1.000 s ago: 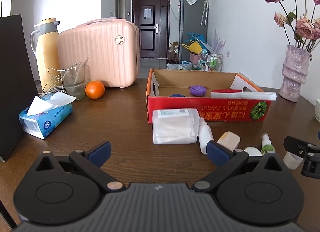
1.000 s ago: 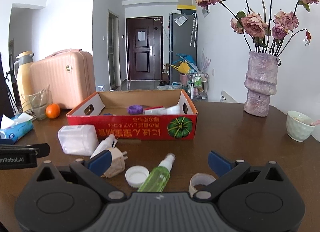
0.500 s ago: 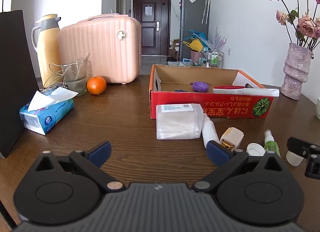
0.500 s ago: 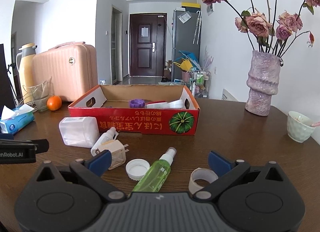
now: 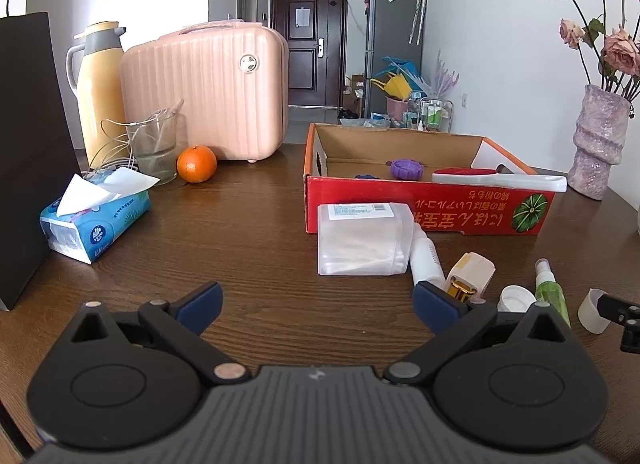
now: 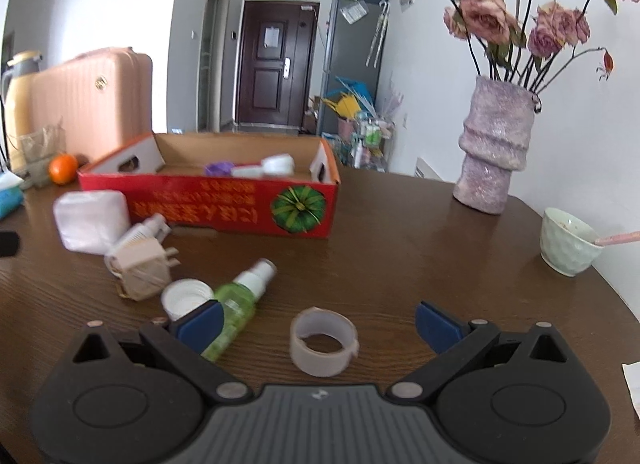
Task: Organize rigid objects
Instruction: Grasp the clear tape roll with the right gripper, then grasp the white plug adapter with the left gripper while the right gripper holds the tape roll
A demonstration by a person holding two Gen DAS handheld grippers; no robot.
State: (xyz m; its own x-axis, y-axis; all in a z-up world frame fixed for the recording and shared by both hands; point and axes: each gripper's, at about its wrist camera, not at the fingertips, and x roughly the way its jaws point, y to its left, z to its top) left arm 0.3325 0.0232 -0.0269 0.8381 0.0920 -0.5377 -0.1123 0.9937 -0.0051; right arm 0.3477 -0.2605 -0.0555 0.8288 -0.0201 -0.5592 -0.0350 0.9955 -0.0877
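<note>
Between the wide-spread fingers of the right gripper [image 6: 318, 324], at 12 o'clock: tape roll [image 6: 323, 342], lying flat on the table [image 6: 420, 264]. Probably light, stiff, a little slick; best pinched across the rim. Left gripper [image 5: 316, 302] likewise wide, empty. Box [image 6: 224, 207] at 11 o'clock.

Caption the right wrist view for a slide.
Open right tongs hover over a tape roll before the red box.

- table [image 6: 400, 248]: dark wood, visible grain, slight sheen
- box [image 5: 424, 207]: cardboard, glossy red print outside, raw brown inside
- vase [image 6: 494, 147]: rough, grainy, matt
- tape [image 6: 323, 342]: translucent plastic
- tongs [image 5: 316, 300]: matt black plastic, blue pads
</note>
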